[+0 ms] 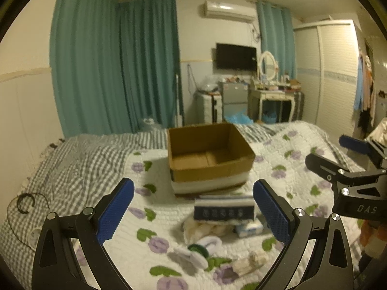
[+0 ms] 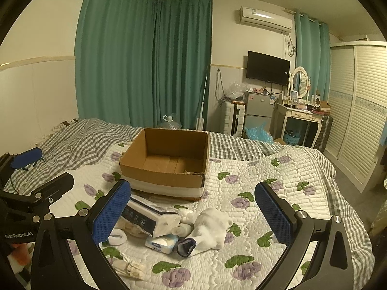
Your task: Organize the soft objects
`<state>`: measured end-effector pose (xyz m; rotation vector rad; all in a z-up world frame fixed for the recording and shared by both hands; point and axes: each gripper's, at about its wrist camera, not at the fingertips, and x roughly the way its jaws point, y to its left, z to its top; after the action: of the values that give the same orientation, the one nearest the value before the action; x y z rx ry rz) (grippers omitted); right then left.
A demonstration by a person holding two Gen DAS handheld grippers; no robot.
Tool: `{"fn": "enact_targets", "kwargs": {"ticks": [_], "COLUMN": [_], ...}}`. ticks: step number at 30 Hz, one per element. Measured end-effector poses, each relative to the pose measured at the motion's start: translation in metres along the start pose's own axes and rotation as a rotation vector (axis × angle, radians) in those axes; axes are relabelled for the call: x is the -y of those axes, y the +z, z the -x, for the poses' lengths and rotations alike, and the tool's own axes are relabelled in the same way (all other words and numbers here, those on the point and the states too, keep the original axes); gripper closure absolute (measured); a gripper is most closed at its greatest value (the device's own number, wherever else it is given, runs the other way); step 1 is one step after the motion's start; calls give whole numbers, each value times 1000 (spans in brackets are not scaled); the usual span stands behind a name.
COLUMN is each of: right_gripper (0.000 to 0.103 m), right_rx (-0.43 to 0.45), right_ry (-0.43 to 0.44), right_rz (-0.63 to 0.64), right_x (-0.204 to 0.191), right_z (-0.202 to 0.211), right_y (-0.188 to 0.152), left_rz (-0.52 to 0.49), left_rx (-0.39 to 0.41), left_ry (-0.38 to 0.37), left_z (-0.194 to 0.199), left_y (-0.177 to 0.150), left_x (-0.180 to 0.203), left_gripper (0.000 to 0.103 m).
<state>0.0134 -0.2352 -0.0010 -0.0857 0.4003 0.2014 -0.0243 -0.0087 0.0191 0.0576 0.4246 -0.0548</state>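
Both grippers hovered above the bed, neither touching anything. The left gripper (image 1: 193, 213) had its blue-padded fingers (image 1: 115, 211) spread wide apart with nothing between them. The right gripper (image 2: 193, 213) was likewise wide apart and empty; in the left wrist view it (image 1: 338, 159) showed at the right edge, jaws also parted.

The cardboard box (image 2: 167, 159) sat open-topped on the floral quilt (image 2: 278, 169), upright, its inside bare of objects (only the brown floor flaps showed). White padding or tape ran round its lower wall.

The soft objects lay in a loose pile on the quilt just in front of the box, nearer the grippers:
- a dark blue and white packet (image 2: 147, 217) with a row of round icons, lying tilted, one end torn open;
- a small tissue pack (image 2: 160, 241) with blue print, just beside and below the packet;
- white socks (image 2: 212, 224), bunched, one with a dark blue cuff (image 2: 185, 247), touching the tissue pack;
- a white rolled band (image 2: 117, 238) left of the pack;
- a small pale bundle (image 2: 131, 269) nearest the camera (the material could not be made out).

In the left wrist view the pile was blurred.

A grey checked sheet (image 2: 79, 140) covered the bed's far left.
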Motion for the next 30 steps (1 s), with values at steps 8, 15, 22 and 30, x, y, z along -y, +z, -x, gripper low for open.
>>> {"fn": "enact_targets", "kwargs": {"ticks": [8, 15, 22, 30], "right_gripper": [0, 1, 6, 29], "right_rx": [-149, -388, -495, -558], "right_ry": [42, 171, 225, 239], "right_rz": [30, 51, 99, 166], "right_x": [-10, -43, -68, -85], "right_z": [-3, -51, -80, -99], "right_y": [-33, -91, -117, -130], "left_rz": [-23, 4, -7, 16], "left_rx": [-193, -336, -376, -369], "left_ry": [-42, -2, 16, 24], "left_z": [-18, -40, -47, -49], "left_y": [-46, -80, -96, -95], "left_x": [-14, -24, -28, -38], "left_gripper": [2, 2, 3, 3]}}
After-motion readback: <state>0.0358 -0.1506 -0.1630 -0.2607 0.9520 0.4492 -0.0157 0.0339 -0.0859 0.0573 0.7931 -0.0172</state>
